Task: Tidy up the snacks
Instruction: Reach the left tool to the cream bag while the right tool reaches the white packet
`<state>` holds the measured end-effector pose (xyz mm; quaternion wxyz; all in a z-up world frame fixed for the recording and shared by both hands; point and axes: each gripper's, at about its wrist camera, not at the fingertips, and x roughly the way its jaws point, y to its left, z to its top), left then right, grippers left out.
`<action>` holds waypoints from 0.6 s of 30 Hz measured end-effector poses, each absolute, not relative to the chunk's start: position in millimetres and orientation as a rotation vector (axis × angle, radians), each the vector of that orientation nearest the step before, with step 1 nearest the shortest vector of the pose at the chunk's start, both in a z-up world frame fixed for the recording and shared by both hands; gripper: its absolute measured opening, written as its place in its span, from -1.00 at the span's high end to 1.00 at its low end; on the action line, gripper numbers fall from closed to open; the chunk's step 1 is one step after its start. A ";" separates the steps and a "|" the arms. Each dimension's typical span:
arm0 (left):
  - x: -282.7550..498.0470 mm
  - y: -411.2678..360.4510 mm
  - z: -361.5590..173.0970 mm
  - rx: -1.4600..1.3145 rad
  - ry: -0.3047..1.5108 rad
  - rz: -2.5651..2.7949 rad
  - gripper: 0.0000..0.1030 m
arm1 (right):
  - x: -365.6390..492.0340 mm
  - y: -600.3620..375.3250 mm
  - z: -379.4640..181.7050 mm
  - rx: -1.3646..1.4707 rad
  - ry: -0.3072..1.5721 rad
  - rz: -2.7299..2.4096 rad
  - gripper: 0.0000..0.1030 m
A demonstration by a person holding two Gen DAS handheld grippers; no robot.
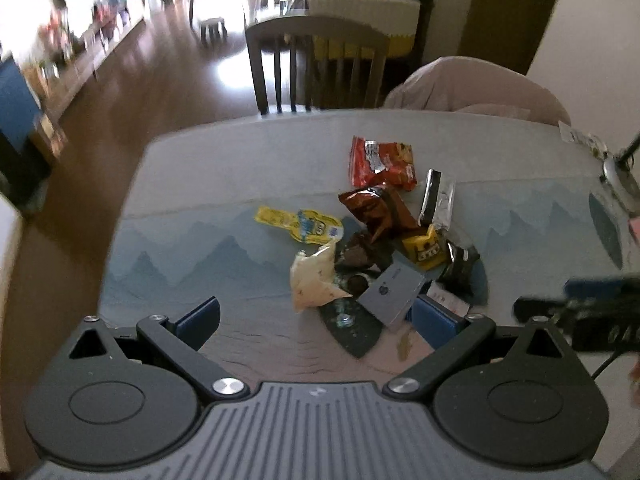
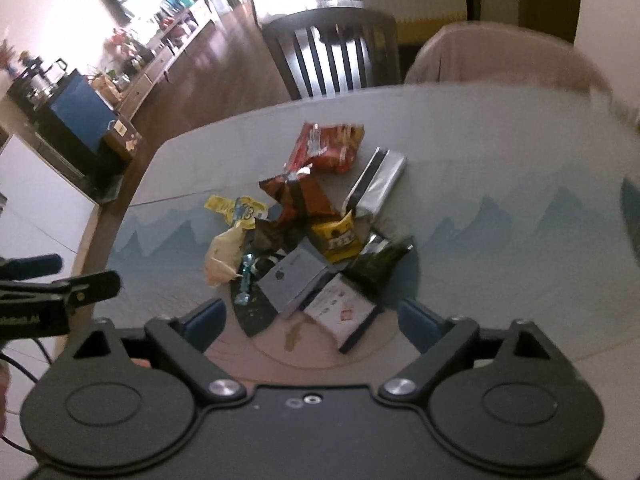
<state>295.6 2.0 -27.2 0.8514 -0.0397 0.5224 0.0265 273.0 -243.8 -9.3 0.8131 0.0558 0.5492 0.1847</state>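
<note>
Worktop (image 1: 200, 184) carries heaped snack packets (image 2: 312, 224); my left hand-held gripper (image 1: 316, 316) and right hand-held gripper (image 2: 312, 316) hover open, empty. Next: select one packet.

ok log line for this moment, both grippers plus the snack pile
left gripper: open, empty | right gripper: open, empty | snack pile: heaped loose mid-table, untouched | grey box: on pile's near edge

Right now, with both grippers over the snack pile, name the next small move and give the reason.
Probably ease the right gripper down onto the white box, the nearest item between its open fingers. Both grippers look empty, and the snacks lie in a loose overlapping heap on the table, so an edge piece should lift with the least disturbance. The left gripper hangs open beside the cream packet.
</note>
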 end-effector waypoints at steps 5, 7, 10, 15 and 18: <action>338.1 18.5 -55.8 -0.173 1.184 0.067 -1.00 | 297.9 -227.9 -35.4 0.132 1.245 0.403 -0.68; 350.1 20.8 -70.6 -0.165 1.209 0.087 -0.99 | 305.3 -222.1 -49.6 0.072 1.266 0.441 -0.69; 364.4 27.6 -92.7 -0.191 1.267 0.099 -0.99 | 308.9 -211.3 -69.6 -0.067 1.304 0.545 -0.67; 383.9 40.4 -128.4 -0.292 1.372 0.126 -0.98 | 306.5 -194.1 -98.6 -0.237 1.332 0.703 -0.55; 395.1 45.2 -145.6 -0.353 1.435 0.127 -0.98 | 309.6 -185.4 -111.8 -0.307 1.343 0.739 -0.51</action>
